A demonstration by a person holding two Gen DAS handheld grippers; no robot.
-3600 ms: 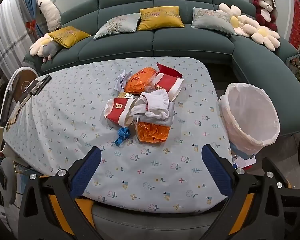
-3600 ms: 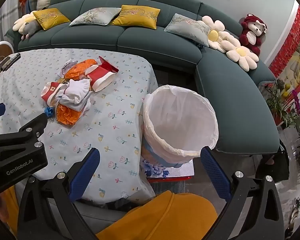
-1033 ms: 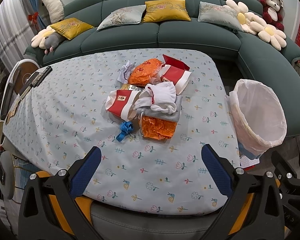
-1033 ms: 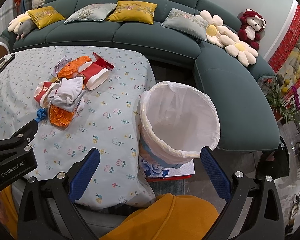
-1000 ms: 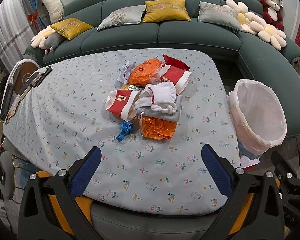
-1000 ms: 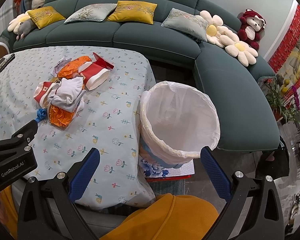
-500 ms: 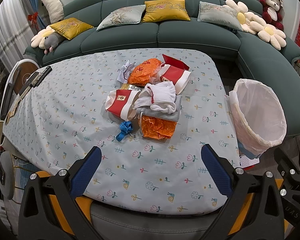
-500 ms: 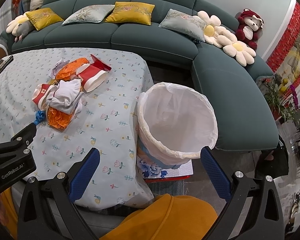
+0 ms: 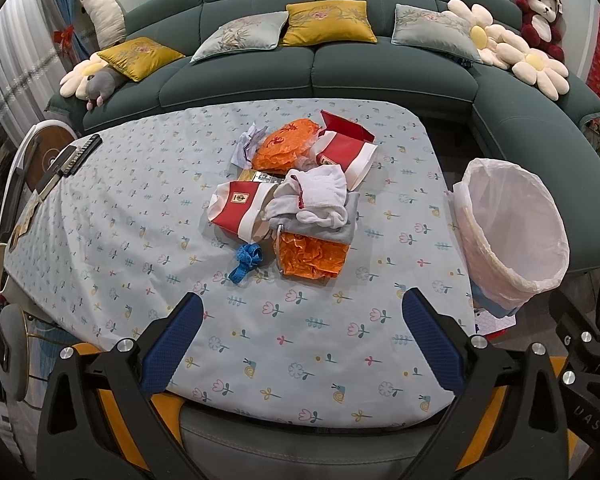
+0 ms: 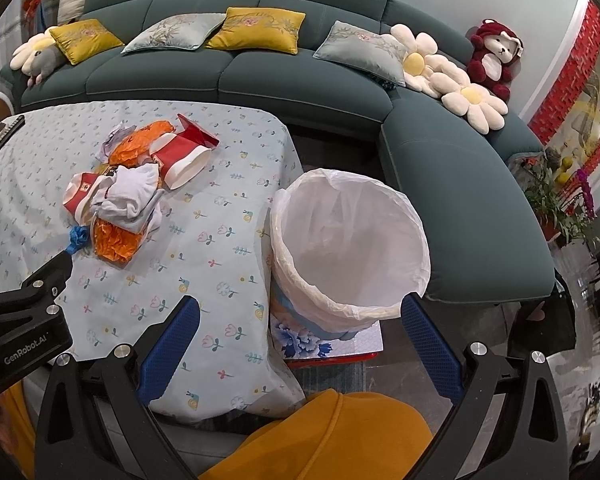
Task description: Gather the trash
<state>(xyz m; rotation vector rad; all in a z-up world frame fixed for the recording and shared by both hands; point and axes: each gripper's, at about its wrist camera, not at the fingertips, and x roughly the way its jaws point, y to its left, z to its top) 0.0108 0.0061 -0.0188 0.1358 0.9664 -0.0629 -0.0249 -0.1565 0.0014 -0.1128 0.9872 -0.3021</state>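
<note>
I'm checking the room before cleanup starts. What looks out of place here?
A heap of trash lies mid-table: orange wrappers, red-and-white cartons, crumpled white cloth. The lined bin beside the table holds none of it.

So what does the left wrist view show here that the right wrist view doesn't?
Only the left wrist view shows the white panda plush on the sofa's far end and the round stand beside the table. Only the right wrist view shows the potted plant, the red brick wall and the floral box under the bin. Both show the trash pile, the lined bin, the floral tablecloth and open, empty tongs: left tongs, right tongs.
</note>
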